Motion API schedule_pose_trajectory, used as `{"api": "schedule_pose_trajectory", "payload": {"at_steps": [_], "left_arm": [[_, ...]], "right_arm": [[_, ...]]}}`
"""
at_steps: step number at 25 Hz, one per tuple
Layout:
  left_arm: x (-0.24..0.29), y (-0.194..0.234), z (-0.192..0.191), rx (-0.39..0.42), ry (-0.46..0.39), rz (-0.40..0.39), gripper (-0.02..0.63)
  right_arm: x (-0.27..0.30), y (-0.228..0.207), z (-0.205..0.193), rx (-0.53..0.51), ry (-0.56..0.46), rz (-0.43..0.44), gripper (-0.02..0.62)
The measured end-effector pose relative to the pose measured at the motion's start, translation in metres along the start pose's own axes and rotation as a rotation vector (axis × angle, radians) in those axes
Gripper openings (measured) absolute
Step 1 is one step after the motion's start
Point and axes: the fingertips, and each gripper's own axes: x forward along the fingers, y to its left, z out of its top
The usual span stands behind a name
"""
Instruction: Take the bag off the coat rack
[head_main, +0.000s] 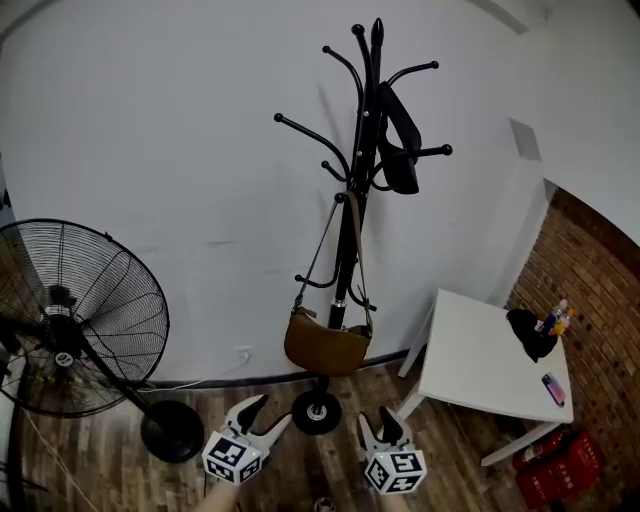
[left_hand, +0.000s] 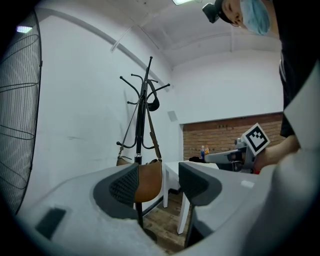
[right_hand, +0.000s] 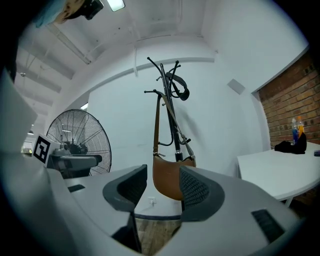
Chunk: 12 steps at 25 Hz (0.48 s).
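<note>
Left tongs (head_main: 268, 412) and right tongs (head_main: 378, 420) level, side by side, spread empty, facing bag (head_main: 327, 343) on coat rack (head_main: 363, 110)

Sparse studio-like room: white wall (head_main: 180, 120), brick wall (head_main: 592, 290), wood floor (head_main: 90, 462), coat rack (head_main: 346, 262), pedestal fan (head_main: 75, 320), white table (head_main: 480, 365).
</note>
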Motion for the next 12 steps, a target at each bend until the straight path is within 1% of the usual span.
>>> {"api": "schedule_pose_trajectory", "payload": {"at_steps": [6, 12], "left_arm": [[0.033, 0.009, -0.001, -0.004, 0.004, 0.054, 0.242], [0.064, 0.012, -0.005, -0.008, 0.005, 0.099, 0.242]], "right_arm": [[0.03, -0.025, 0.003, -0.008, 0.02, 0.047, 0.199], [0.053, -0.05, 0.005, -0.051, 0.043, 0.086, 0.202]]}}
